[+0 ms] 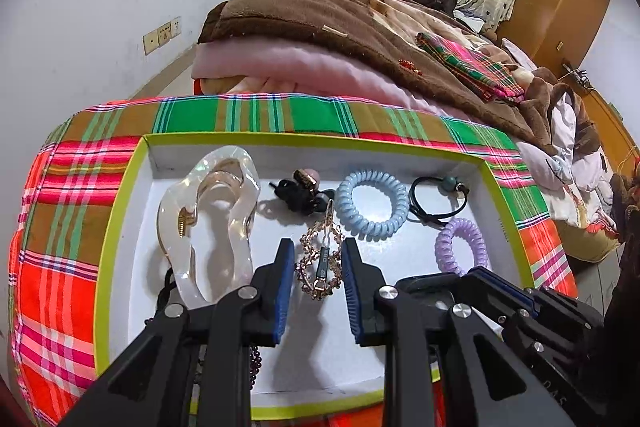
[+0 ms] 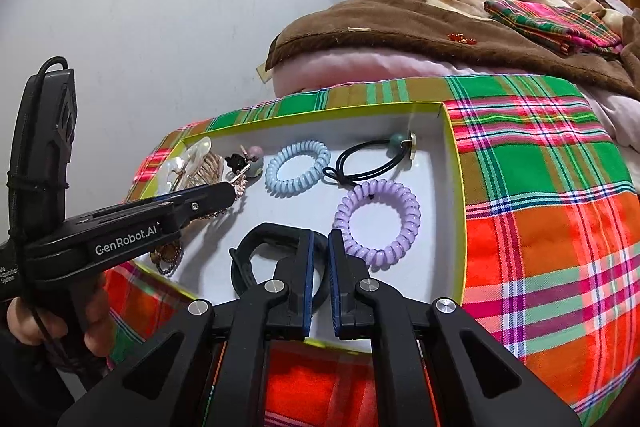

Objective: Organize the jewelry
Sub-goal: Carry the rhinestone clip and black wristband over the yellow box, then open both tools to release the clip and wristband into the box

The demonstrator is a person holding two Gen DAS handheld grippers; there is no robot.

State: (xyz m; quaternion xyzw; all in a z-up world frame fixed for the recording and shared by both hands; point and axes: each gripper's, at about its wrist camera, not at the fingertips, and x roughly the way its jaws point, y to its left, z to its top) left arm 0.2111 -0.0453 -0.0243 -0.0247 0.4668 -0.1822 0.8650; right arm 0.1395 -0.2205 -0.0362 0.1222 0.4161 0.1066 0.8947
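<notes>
The white tray (image 1: 120,195) with a yellow-green rim sits on a plaid cloth (image 1: 68,187), holding all the jewelry. Inside it, the left gripper (image 1: 318,251) stands open, its blue pads either side of a gold chain bracelet (image 1: 310,267) near the tray's middle; I cannot tell if they touch it. Toward the tray's near edge the right gripper (image 2: 319,247) is closed on a black band (image 2: 248,263), just beside a purple coil hair tie (image 2: 378,221); a blue coil hair tie (image 2: 298,167) lies farther in.
</notes>
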